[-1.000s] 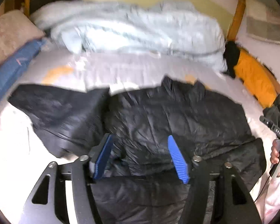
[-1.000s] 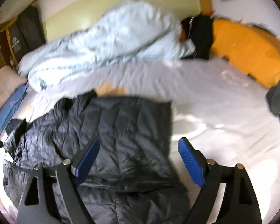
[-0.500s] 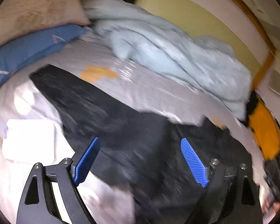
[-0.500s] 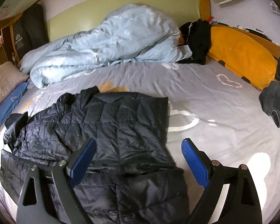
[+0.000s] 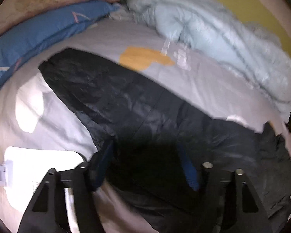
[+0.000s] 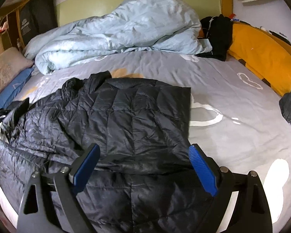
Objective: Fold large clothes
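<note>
The black puffer jacket (image 6: 126,120) lies on the grey bedsheet (image 6: 232,136), its quilted body toward the near edge of the bed. In the right wrist view one side of it is folded over the front, ending in a straight edge on the right, while the collar bunches at the far end near an orange patch printed on the sheet. In the left wrist view, which is blurred, one sleeve (image 5: 91,83) stretches out flat and diagonal across the sheet, away from the body of the jacket toward the blue pillow (image 5: 38,31).

The left gripper (image 5: 147,167) is low over the jacket where the sleeve joins the body. Its blue pads sit either side of a dark mound of fabric; the blur hides whether they press on it, so I cannot tell if the jaws grip anything. The right gripper (image 6: 143,172) hangs above the folded part of the jacket near the hem, jaws wide apart and holding nothing, the fabric lying flat beneath them.

Beyond the jacket a pale blue duvet (image 6: 116,31) is heaped along the far side of the bed against a green headboard. An orange cushion (image 6: 261,58) lines the right side, with dark clothes (image 6: 217,35) piled at its far end.
</note>
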The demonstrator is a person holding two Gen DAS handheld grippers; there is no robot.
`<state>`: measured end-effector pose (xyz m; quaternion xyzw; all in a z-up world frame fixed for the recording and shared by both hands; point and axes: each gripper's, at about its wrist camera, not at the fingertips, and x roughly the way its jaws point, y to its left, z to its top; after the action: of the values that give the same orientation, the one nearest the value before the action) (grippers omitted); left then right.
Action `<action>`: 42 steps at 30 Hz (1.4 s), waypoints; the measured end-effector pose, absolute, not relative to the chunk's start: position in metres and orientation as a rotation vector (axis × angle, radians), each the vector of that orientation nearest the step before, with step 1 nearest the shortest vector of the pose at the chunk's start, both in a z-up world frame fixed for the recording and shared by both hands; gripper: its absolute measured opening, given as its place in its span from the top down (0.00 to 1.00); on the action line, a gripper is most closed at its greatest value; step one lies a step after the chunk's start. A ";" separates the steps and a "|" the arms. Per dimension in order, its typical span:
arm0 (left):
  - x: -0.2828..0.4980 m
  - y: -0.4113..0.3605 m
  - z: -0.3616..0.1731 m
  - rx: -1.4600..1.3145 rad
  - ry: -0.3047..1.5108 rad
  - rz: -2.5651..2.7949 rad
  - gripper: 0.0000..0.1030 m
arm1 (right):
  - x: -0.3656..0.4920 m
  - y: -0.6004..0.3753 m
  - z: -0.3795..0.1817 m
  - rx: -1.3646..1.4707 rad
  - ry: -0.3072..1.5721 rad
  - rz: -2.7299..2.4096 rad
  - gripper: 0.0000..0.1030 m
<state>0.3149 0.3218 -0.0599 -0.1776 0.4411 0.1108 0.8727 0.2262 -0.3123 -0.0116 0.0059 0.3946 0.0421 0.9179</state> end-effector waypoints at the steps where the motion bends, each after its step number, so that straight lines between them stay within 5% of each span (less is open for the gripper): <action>1: 0.317 0.322 -0.065 -0.358 0.940 0.243 0.52 | 0.226 -0.311 -0.013 0.003 0.815 0.085 0.11; 5: 0.313 0.323 -0.070 -0.303 0.948 0.305 0.98 | 0.225 -0.306 -0.013 0.005 0.841 0.110 0.11; 7: 0.309 0.321 -0.064 -0.299 0.916 0.306 1.00 | 0.224 -0.305 -0.012 0.000 0.841 0.114 0.11; 20: 0.225 0.161 0.074 -0.182 0.494 -0.147 1.00 | 0.215 -0.304 0.002 0.012 0.827 0.135 0.11; 31: 0.197 0.041 0.033 -0.205 0.652 -0.346 0.99 | 0.198 -0.300 0.015 0.043 0.807 0.174 0.11; 35: 0.180 0.033 0.026 -0.211 0.675 -0.325 0.79 | 0.197 -0.300 0.016 0.031 0.802 0.178 0.11; 39: 0.173 0.053 0.029 -0.258 0.664 -0.296 0.78 | 0.196 -0.302 0.016 0.041 0.810 0.176 0.11; 42: 0.174 0.067 0.032 -0.245 0.648 -0.225 0.64 | 0.196 -0.305 0.016 0.042 0.815 0.176 0.11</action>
<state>0.1741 0.0670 0.0321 -0.1197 0.3167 -0.1101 0.9345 0.1956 -0.3049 0.0161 0.0205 0.3956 0.0853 0.9142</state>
